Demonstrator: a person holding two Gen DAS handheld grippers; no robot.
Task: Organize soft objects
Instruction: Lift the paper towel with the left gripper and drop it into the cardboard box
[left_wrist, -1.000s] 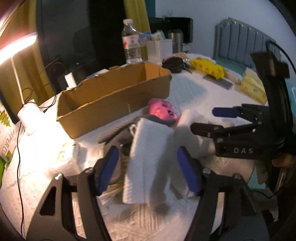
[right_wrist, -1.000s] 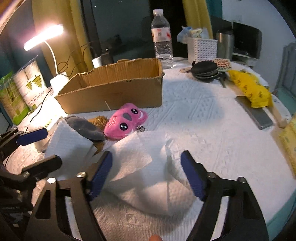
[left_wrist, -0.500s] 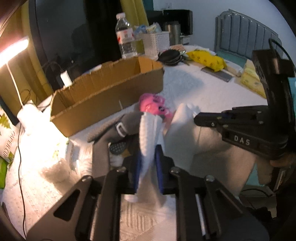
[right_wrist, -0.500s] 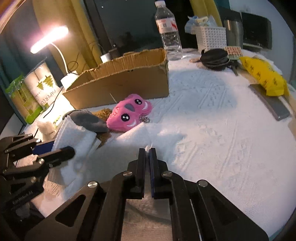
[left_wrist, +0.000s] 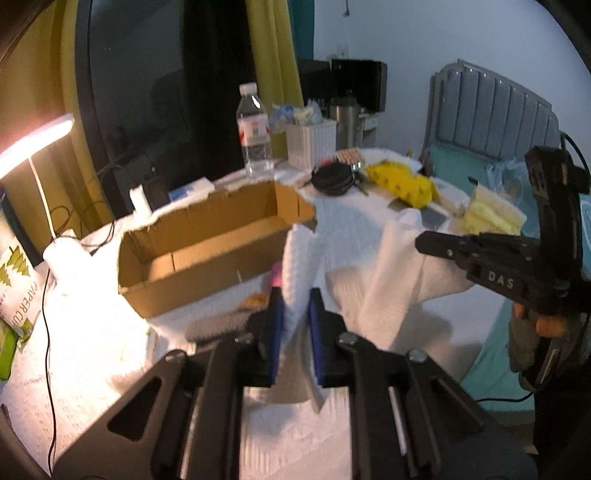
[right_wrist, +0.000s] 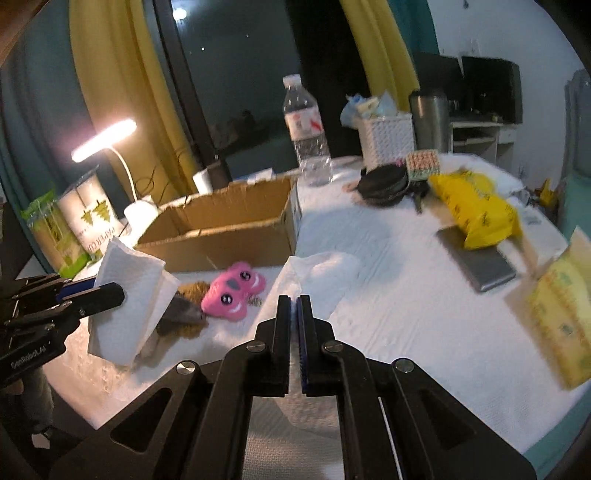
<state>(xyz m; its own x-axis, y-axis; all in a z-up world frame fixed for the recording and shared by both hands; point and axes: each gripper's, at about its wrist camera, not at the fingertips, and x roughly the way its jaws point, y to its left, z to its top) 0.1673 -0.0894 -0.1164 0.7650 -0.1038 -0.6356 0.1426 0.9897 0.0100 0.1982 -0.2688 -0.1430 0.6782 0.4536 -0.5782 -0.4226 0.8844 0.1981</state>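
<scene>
My left gripper (left_wrist: 295, 299) is shut on a folded white paper towel (left_wrist: 297, 258) and holds it above the table; it also shows in the right wrist view (right_wrist: 127, 295). My right gripper (right_wrist: 294, 302) is shut on the edge of another white paper towel (right_wrist: 317, 273), also seen hanging in the left wrist view (left_wrist: 391, 266). A pink plush toy (right_wrist: 234, 291), a grey soft piece (right_wrist: 183, 314) and a brown fuzzy piece (right_wrist: 194, 290) lie in front of an open cardboard box (right_wrist: 221, 229).
On the white-covered table (right_wrist: 388, 295) are a water bottle (right_wrist: 308, 147), a white basket (right_wrist: 386, 136), a black pouch (right_wrist: 384, 184), a yellow bag (right_wrist: 476, 206), a grey flat device (right_wrist: 476, 262) and a yellow tissue pack (right_wrist: 561, 317). A lamp (right_wrist: 105, 140) stands far left.
Both grippers closed from open onto their paper towels, then rose, lifting the towels off the table. The pink toy and grey piece stayed put.
</scene>
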